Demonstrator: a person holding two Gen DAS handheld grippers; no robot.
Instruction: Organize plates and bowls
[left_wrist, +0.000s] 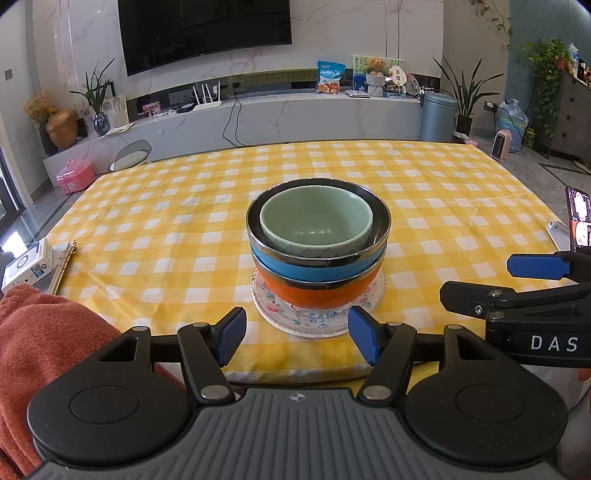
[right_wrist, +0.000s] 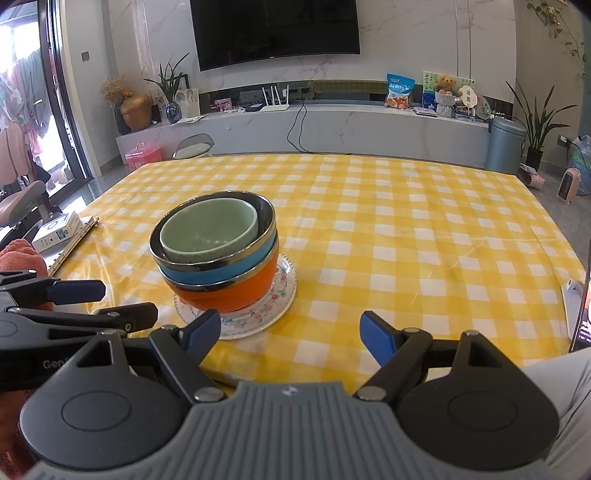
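Observation:
A stack stands near the table's front edge: a pale green bowl (left_wrist: 316, 225) nested in a blue steel-rimmed bowl (left_wrist: 317, 267), on an orange bowl (left_wrist: 317, 295), on a clear patterned glass plate (left_wrist: 317, 321). The stack also shows in the right wrist view, with the green bowl (right_wrist: 208, 230), blue bowl (right_wrist: 221, 271), orange bowl (right_wrist: 236, 293) and plate (right_wrist: 258, 314). My left gripper (left_wrist: 297, 338) is open and empty just in front of the plate. My right gripper (right_wrist: 288, 338) is open and empty, to the right of the stack; it shows in the left wrist view (left_wrist: 517, 280).
The table wears a yellow checked cloth (left_wrist: 424, 206). A small white box (left_wrist: 27, 264) and a gold binder bar (left_wrist: 64, 267) lie at the left edge. A phone on a stand (left_wrist: 578, 221) is at the right edge. An orange towel (left_wrist: 55, 332) lies front left.

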